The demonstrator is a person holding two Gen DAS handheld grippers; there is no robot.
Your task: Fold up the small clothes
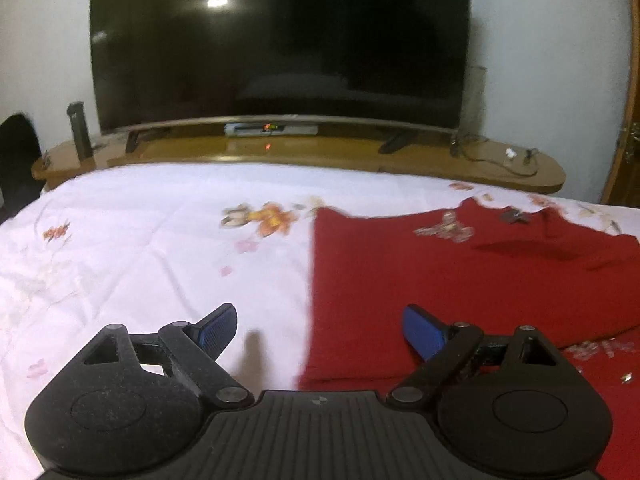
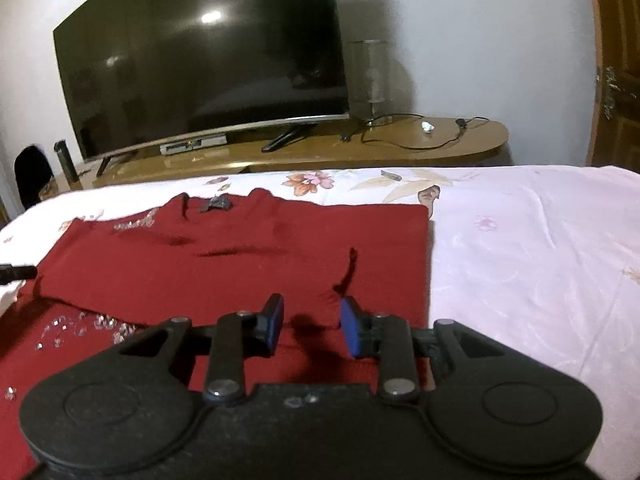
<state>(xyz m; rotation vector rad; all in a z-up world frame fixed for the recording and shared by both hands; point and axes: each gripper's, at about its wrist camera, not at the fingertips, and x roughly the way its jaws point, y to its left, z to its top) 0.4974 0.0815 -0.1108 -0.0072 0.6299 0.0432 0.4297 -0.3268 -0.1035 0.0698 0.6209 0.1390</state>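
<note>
- Two grippers we hold: left gripper [image 1: 320, 330] with jaws wide apart, right gripper [image 2: 312, 326] parted, both empty.
- Red garment [image 2: 240, 272] lies partly folded on the floral bedsheet [image 2: 520, 248].
- We should pinch its near edge evenly and fold towards the television [image 2: 200, 60].

Red garment [image 2: 224, 264] with sequin trim, flat on floral bedsheet [image 2: 520, 240], partly folded, straight side edges.

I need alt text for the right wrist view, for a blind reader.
An open right tool hangs over a partly folded red garment lying on a floral white bedsheet. Behind the bed, a dark television stands on a wooden shelf.
</note>
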